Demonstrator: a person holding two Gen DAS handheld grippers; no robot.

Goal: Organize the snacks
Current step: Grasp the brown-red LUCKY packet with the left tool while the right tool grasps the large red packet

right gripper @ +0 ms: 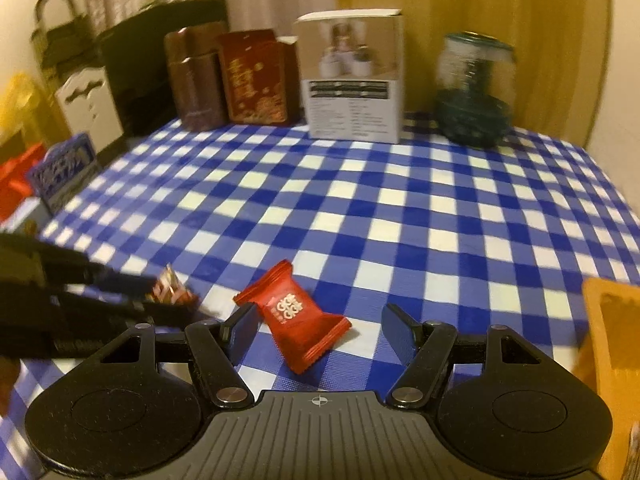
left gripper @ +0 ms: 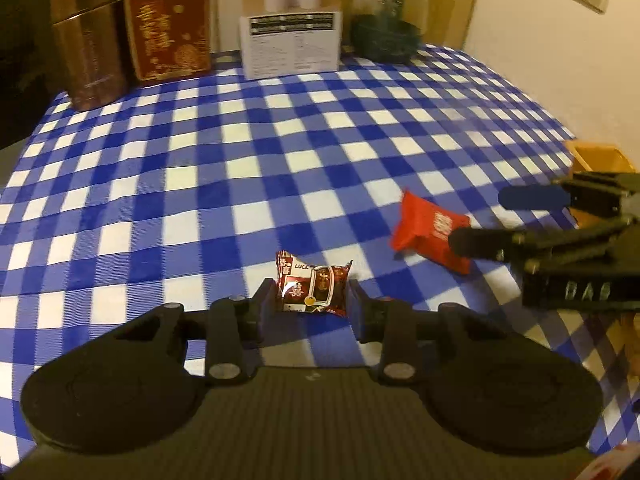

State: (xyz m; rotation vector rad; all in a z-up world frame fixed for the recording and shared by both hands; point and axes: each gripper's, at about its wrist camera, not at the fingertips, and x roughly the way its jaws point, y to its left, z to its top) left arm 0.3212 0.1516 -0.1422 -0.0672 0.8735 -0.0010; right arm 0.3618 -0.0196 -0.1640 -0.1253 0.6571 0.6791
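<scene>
Your right hand-held gripper [left gripper: 476,220] covers one corner of the red snack packet [left gripper: 430,232]. The orange box [right gripper: 612,344] is cut off by the right edge in both views. Print on the white carton [right gripper: 354,110] is too small to read, and the glass jar [right gripper: 474,88] blurs.

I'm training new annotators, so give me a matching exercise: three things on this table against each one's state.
Things:
1. dark red snack packet
2. bright red snack packet
3. white printed box

States:
A. upright at the table's far edge
B. lying between open fingers
C. pinched between closed fingers

Pairs: 1-C, 2-B, 3-A
</scene>
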